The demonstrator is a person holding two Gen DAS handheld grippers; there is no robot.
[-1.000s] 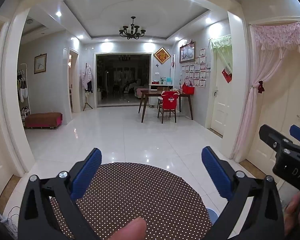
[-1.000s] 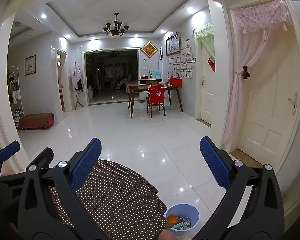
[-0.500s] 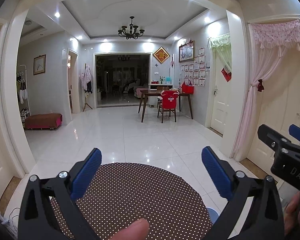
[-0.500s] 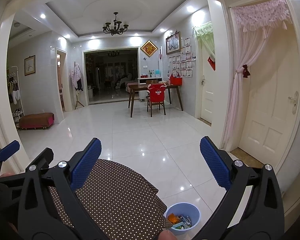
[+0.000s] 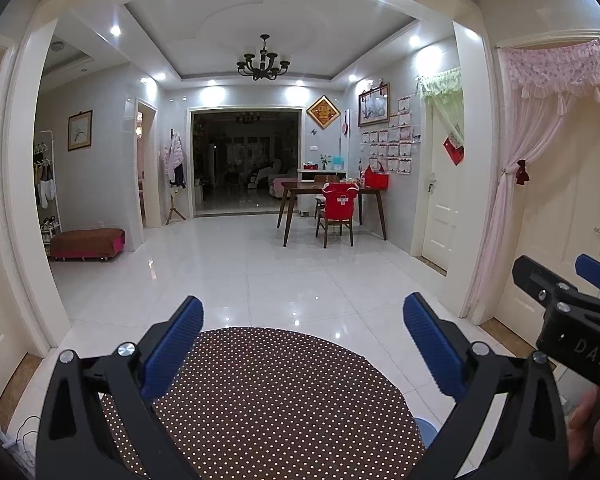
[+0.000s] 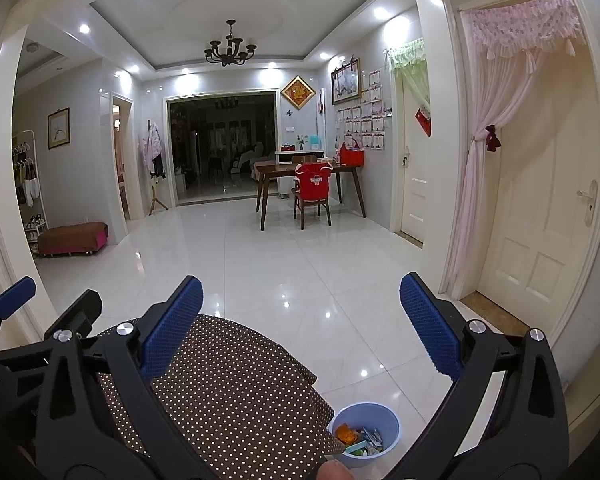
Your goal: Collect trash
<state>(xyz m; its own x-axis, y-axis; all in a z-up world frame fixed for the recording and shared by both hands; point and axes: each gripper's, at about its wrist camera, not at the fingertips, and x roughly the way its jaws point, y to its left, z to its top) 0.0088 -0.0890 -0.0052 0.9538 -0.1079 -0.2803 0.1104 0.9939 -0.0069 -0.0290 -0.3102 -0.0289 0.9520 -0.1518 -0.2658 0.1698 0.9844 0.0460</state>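
Both grippers are held level over a round table (image 5: pixel 276 400) covered in a brown cloth with white dots, looking out into a large tiled room.

Left gripper (image 5: pixel 303 344): fingers wide apart, blue pads (image 5: pixel 172 348) spread to either side of the lower frame, nothing between them. Table fills the lower centre of the left wrist view. The right gripper pokes in at the right edge of that view, a hand (image 5: pixel 592 420) visible under it at lower right.

Right gripper (image 6: pixel 300 320): fingers also wide apart, holding nothing. The left gripper shows at the far left edge of the right wrist view.

Trash: a small blue bin (image 6: pixel 364 432) sits on the white floor (image 6: pixel 300 280) just beside the table edge, lower centre-right of the right wrist view. It contains wrappers (image 6: pixel 360 438), orange and green-white scraps. In the left wrist view only a sliver of the bin (image 5: pixel 426 432) shows past the table rim at lower right. A fingertip shows at the bottom edge of the right wrist view, near the bin.

Background: a wooden dining table (image 6: pixel 308 172) with a red-covered chair (image 6: pixel 314 188) mid-frame, a chandelier (image 6: pixel 230 50) top centre, a white door with a pink curtain (image 6: pixel 500 120) on the right, a low red bench (image 6: pixel 74 238) on the left.
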